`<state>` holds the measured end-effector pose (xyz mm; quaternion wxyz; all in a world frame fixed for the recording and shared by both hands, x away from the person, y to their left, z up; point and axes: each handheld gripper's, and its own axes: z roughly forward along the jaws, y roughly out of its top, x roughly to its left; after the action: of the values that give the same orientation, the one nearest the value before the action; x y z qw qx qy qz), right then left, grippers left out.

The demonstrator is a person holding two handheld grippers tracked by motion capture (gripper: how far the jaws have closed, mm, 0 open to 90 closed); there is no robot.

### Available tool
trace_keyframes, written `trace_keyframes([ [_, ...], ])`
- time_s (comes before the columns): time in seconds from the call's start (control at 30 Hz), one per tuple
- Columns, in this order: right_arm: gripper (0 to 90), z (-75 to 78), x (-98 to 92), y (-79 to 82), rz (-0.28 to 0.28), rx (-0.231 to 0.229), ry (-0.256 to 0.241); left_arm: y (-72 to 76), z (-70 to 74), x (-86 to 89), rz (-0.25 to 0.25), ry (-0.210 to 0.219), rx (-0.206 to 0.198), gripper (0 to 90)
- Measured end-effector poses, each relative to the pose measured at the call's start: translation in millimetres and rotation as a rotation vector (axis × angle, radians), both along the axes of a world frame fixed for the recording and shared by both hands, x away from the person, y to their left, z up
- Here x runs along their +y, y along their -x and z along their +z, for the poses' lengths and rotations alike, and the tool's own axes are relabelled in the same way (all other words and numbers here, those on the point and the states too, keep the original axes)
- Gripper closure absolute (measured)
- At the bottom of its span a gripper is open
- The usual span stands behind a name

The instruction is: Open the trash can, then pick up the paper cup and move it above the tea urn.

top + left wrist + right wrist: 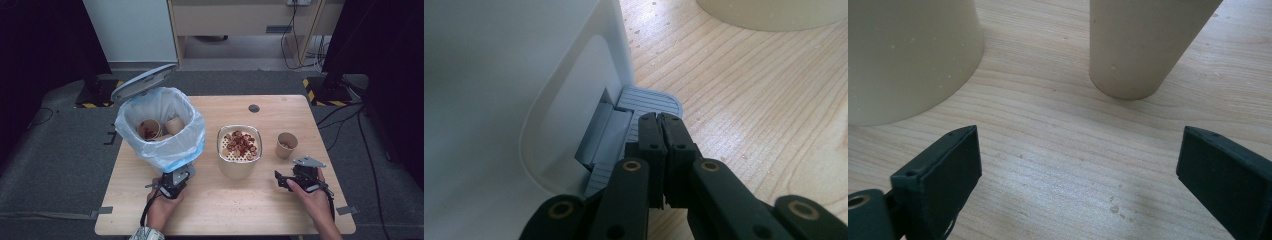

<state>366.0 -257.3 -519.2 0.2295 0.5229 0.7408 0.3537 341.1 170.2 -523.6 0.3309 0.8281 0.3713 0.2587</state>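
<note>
A white pedal bin lined with a blue bag stands on the left of the table with its lid raised. Paper cups lie inside it. My left gripper sits at the bin's base. In the left gripper view it is shut, its tips resting on the grey pedal beside the bin wall. My right gripper is open just above the wood with nothing between its jaws. It faces a small paper cup and a beige container.
The beige container carries a perforated insert with red and brown bits. The wooden table is bare along its front. A dark round plug sits near the far edge. Cables and stand bases lie on the floor beyond.
</note>
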Motion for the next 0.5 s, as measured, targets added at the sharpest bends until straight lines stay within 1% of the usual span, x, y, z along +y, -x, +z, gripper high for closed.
trace_keyframes([
  [0.37, 4.7, 1.1, -1.0, 1.0, 0.005, -0.002, 0.001, 0.1, 0.0, -0.4, -0.001, -0.004, -0.001, 87.6],
  [0.43, 5.1, 3.7, -1.6, -1.1, -0.005, -0.005, -0.014, 0.2, 0.1, -1.0, -0.001, -0.008, -0.003, 87.6],
  [0.5, 5.2, 5.1, -2.0, -1.9, -0.005, -0.009, -0.014, 0.2, 0.0, -0.7, -0.003, -0.005, -0.002, 87.6],
])
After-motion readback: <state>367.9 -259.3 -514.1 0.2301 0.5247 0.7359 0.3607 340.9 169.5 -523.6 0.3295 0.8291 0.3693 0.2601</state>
